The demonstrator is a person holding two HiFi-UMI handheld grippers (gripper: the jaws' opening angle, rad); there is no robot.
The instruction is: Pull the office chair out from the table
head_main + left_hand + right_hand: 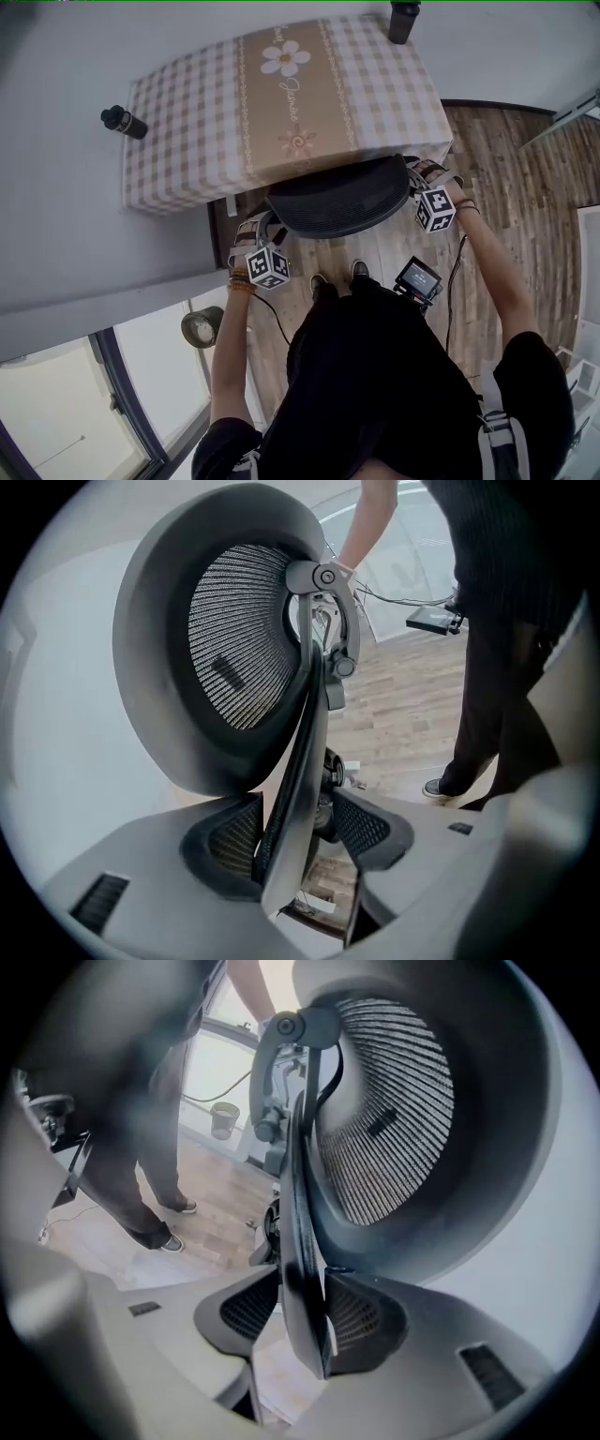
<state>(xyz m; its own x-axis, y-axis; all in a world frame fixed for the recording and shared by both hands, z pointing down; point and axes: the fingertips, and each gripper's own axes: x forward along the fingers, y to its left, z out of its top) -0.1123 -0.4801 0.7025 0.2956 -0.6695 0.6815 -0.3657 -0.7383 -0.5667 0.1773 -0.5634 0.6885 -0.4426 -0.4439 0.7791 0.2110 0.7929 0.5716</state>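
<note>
Well, I count one office chair [342, 197], tucked against the checked-cloth worktop [187, 122] at frame centre, and two dark bottles [124, 122] [403, 21] on top. Its curved black mesh backrest runs left to right, rear toward me. My right hand-held gripper [307, 1316] is clamped on the backrest's right rim; my left hand-held gripper [298, 834] straddles the left rim, jaws apart.

Left gripper [298, 844] jaws apart, straddling the rim of the office chair [239, 639] backrest — one pad [220, 841] against the rim, slight gap at the other. Mesh back fills upper left. Person's dark trouser leg [483, 686] and shoe [437, 787] at right — standing on wood floor [403, 714].
</note>
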